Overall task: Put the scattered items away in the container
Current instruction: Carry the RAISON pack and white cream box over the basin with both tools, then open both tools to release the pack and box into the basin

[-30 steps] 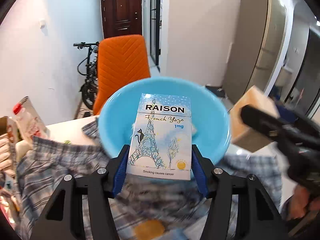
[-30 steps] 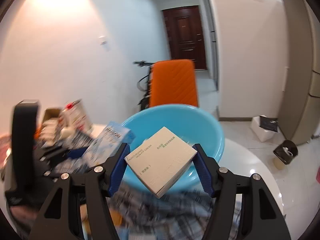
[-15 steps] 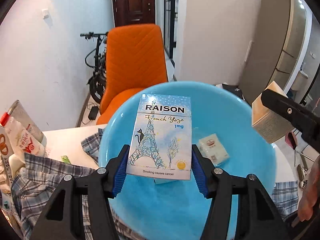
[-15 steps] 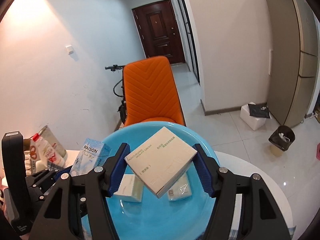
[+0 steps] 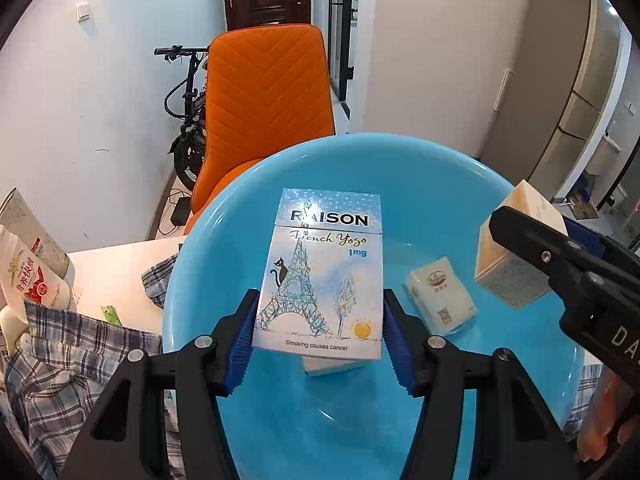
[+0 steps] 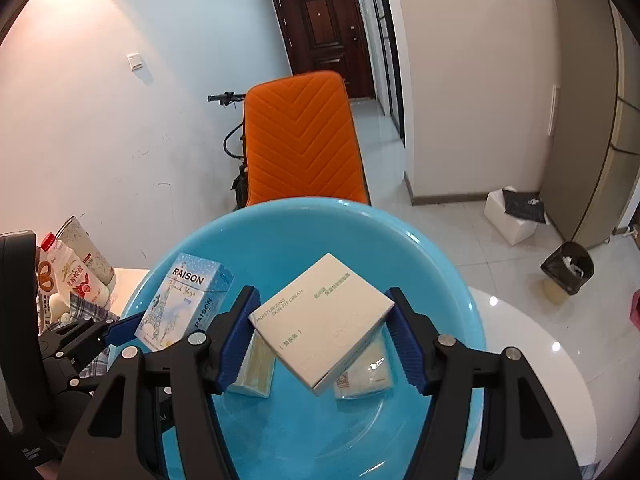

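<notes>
1. A smooth, glossy, round blue plastic basin [image 5: 400, 168] is the landmark; it sits on a white table [image 5: 116, 256] beside a crumpled blue-and-white plaid cloth [image 5: 68, 360].
2. The left gripper [image 5: 318, 328], black with ribbed blue pads [image 5: 240, 344], is clamped on a flat rectangular cigarette pack [image 5: 320, 272]; the pack is glossy pale blue card printed with an Eiffel Tower sketch and the word RAISON; it is held upright above the basin's bowl.
3. The right gripper [image 6: 324, 332], of the same build, is clamped on a square, matte cream skin-cream box [image 6: 324, 320]; the box is tilted, one corner pointing down, above the middle of the basin.
4. On the basin floor lie a small cream carton [image 5: 440, 300], wrapped in shiny film, to the right, and a pale box [image 6: 254, 376] partly hidden beneath the held items.
5. Behind the basin stands an orange chair [image 5: 268, 96] with chevron-stitched padding; left of the basin stand a red-and-white pouch [image 5: 28, 276] and other packets.
6. Compared with half a second ago, both grippers have come further over the basin, which fills more of each view; both grips are unchanged, and the carton on the basin floor lies where it did.
</notes>
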